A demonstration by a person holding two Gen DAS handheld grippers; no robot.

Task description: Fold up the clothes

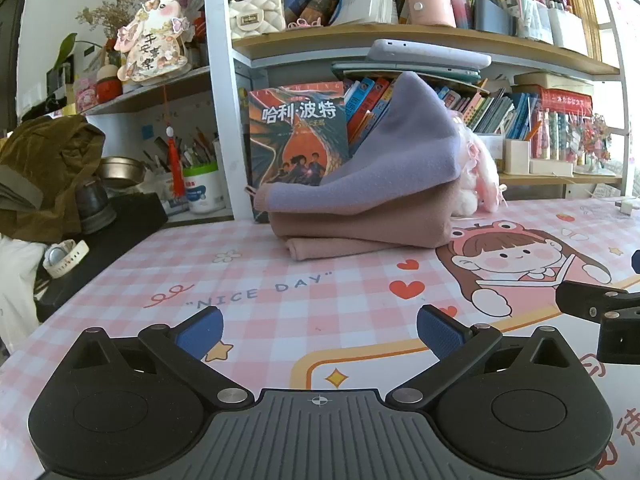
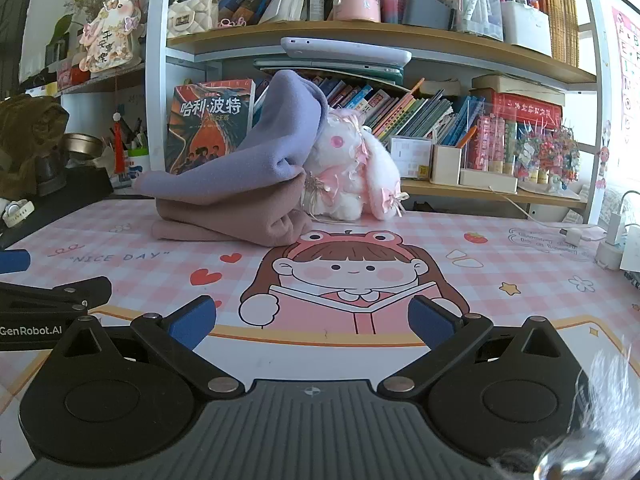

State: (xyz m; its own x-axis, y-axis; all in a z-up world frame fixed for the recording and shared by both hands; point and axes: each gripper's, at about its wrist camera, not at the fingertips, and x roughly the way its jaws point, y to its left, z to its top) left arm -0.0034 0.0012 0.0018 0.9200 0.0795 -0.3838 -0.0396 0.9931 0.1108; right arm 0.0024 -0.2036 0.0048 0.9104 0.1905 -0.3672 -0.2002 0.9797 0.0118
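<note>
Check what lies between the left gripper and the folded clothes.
Only bare printed desk mat lies between the left gripper and the folded clothes, per the left wrist view.

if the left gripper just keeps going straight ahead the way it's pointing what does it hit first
Most likely the folded clothes: the open left gripper points across bare pink checked table mat at the pink folded garment with the purple garment on top. Nothing lies between, though depth is hard to judge in this fisheye view.
</note>
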